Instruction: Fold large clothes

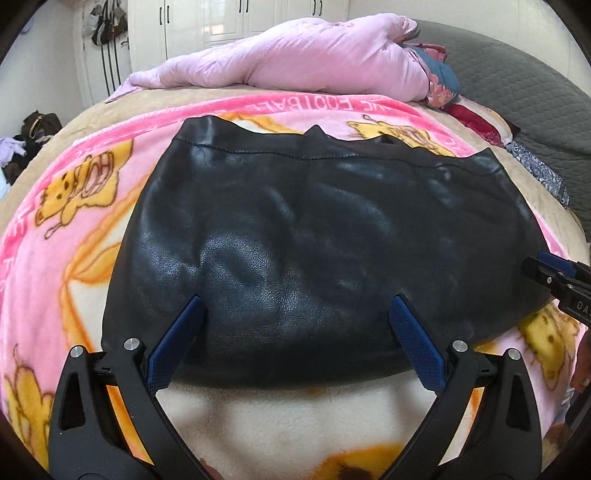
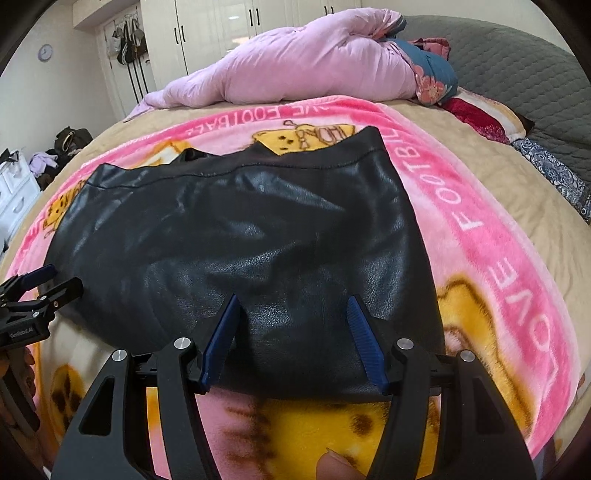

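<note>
Black leather garment [image 1: 295, 229] flat on pink blanket [image 1: 48, 236]; my left hand-held gripper [image 1: 295, 314] and right hand-held gripper [image 2: 293, 314] at its near edge, both spread apart, gripping nothing.

Pink cartoon blanket [image 1: 55, 221] with yellow figures and white lettering covers the bed, tan sheet [image 2: 517, 229] showing around its edge. Bunched lilac duvet [image 1: 314, 55] at the far end, floral blue fabric [image 2: 432, 77] tucked against its right side. Grey quilted cover [image 2: 517, 55] far right. White wardrobe doors [image 2: 221, 33] behind, bags on hooks [image 2: 127, 40], round wall clock [image 2: 45, 52], clutter heap [image 1: 29, 136] at left.
</note>
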